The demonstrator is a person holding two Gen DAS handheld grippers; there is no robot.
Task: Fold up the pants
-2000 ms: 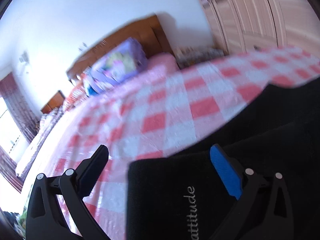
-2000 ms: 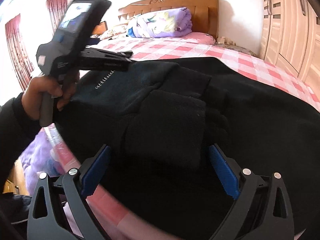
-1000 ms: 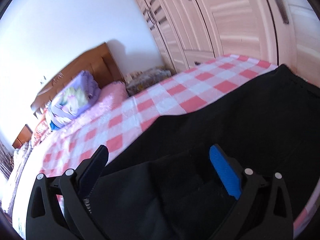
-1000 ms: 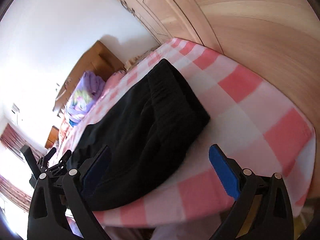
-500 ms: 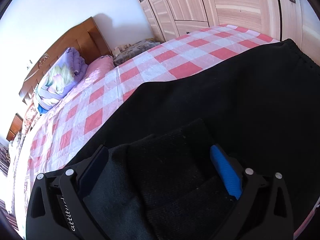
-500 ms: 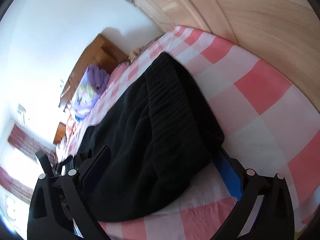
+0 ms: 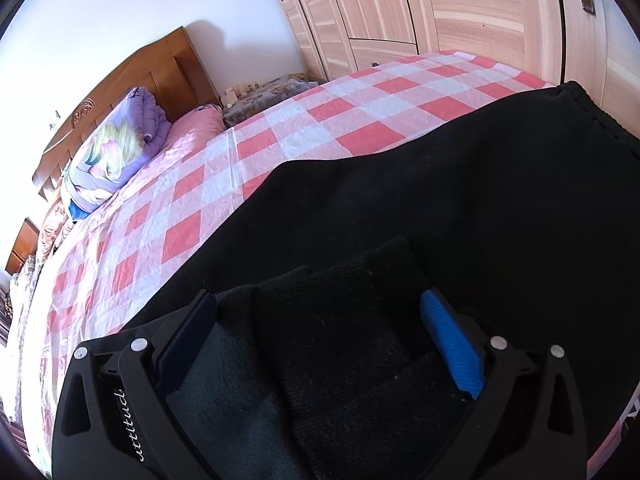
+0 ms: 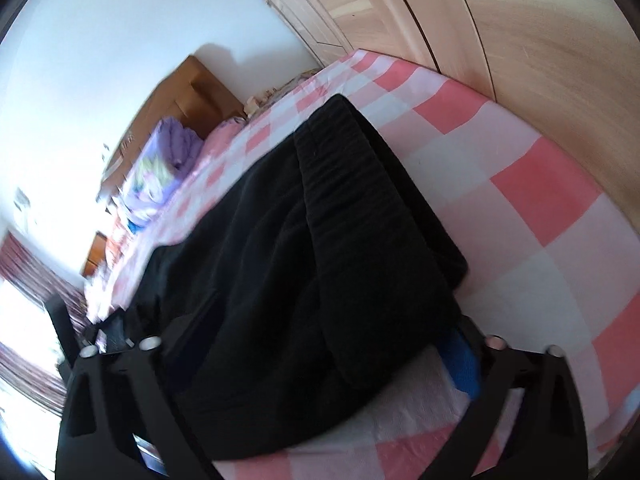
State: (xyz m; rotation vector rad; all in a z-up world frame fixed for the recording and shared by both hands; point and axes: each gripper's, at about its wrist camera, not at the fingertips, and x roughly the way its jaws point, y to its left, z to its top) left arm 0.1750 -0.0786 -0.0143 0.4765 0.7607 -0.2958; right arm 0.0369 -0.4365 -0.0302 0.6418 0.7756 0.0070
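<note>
Black pants (image 7: 460, 200) lie across the foot of the checked bed (image 7: 360, 112), well away from the headboard (image 7: 160, 72), their ribbed waistband (image 8: 360, 200) toward the wardrobe (image 7: 460, 4).

You stand between folds. Your right gripper (image 8: 320, 344) straddles the waistband corner, jaws closing around the cloth, pads not yet pressing it. Your left gripper (image 7: 320, 320) stands wide open astride the cuffs at the pants' other end, holding nothing.

Next, by the look of it, finish both pinches through every layer, then lift and carry one end over the other evenly.
</note>
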